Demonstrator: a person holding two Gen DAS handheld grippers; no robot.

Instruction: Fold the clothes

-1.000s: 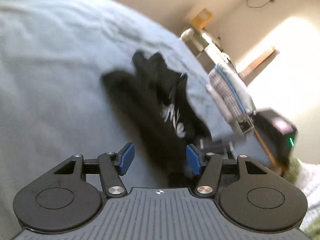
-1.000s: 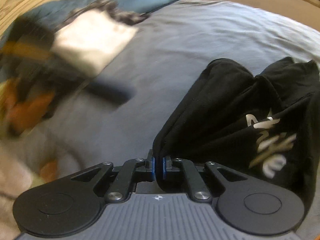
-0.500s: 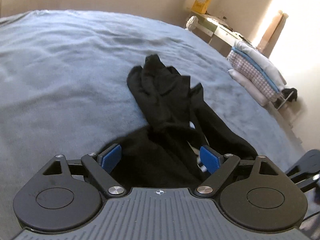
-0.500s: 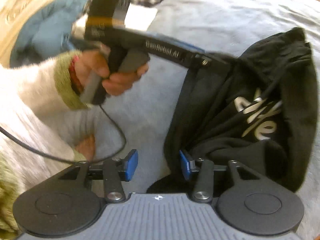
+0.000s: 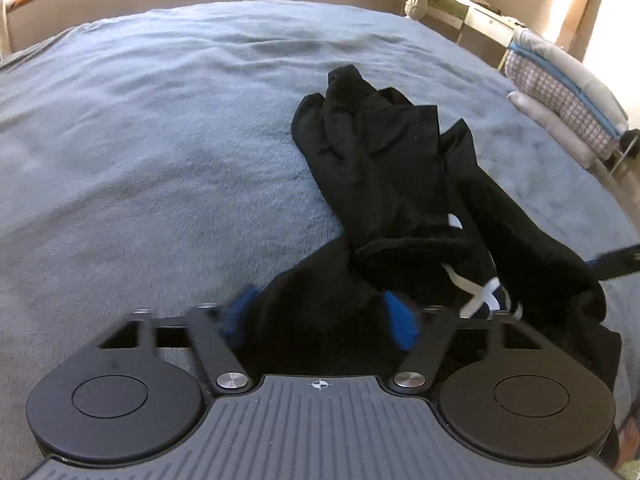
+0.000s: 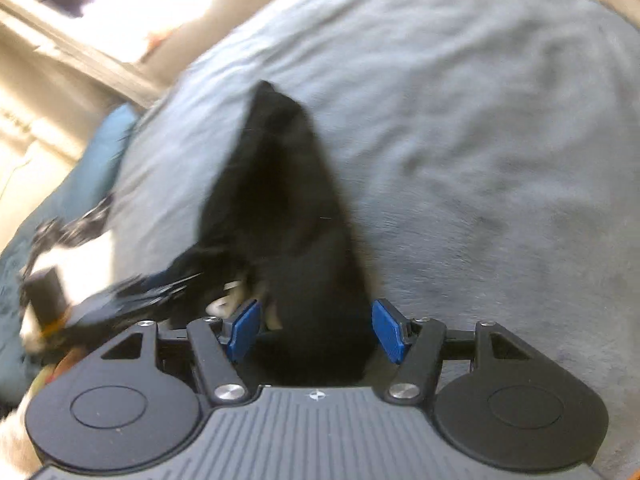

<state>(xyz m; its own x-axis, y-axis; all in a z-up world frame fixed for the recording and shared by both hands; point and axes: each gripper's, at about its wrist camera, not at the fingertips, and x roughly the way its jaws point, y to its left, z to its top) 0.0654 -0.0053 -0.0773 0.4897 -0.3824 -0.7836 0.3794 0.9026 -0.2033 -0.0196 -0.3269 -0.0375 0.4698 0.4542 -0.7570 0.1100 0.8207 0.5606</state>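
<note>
While crumpled: black garment point(image 5: 384, 184) bunched mid-bed, on grey blanket point(image 5: 160, 152)
Left gripper point(image 5: 320, 320): spread, straddling garment's near edge
Right gripper point(image 6: 314, 326): spread, astride garment
Remaining: flattening, folding

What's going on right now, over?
Both claws open: left claw, right claw. Black garment crumpled on the blue bed cover, unfolded, between both claws' fingers. Nothing blocking.

A grey-blue blanket point(image 5: 168, 128) covers the bed, with folded laundry point(image 5: 560, 92) stacked on a rack beside it.
</note>
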